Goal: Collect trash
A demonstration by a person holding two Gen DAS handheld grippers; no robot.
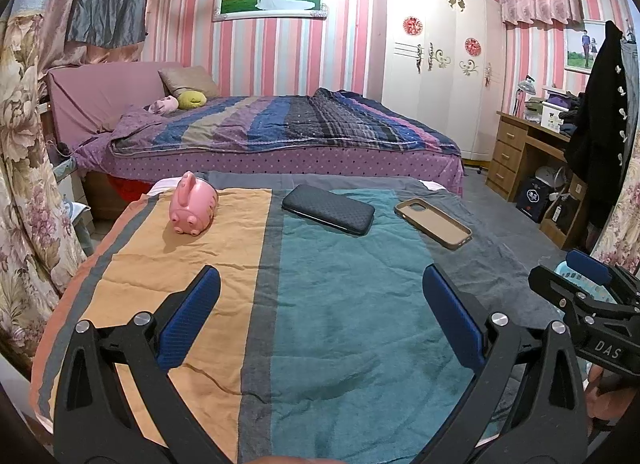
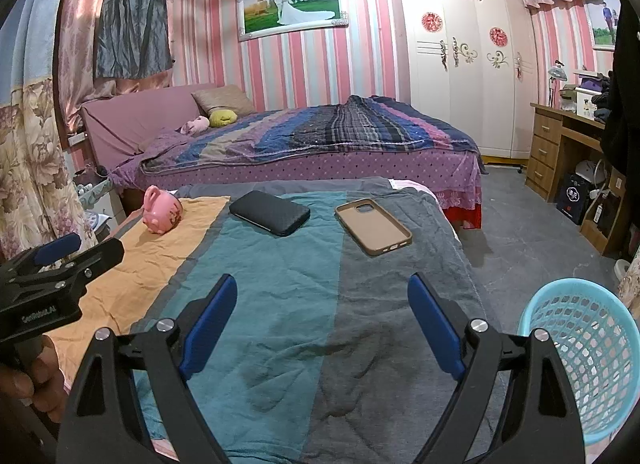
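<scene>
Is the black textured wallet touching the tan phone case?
Apart. The right wrist view shows striped cloth between black textured wallet and tan phone case.

Your left wrist view shows only a sliver of the blue basket (image 1: 588, 290), most of it hidden behind the right hand-held gripper (image 1: 592, 284). In the right wrist view the basket's (image 2: 576, 360) lower part is cut off by the picture's edge and its contents cannot be made out. The left hand-held gripper (image 2: 60, 252) shows there from the side, so you cannot tell its opening from that view. The tabletop (image 2: 280, 304) lies wholly under a striped cloth. Items on the desk (image 1: 532, 131) are too small to identify.
</scene>
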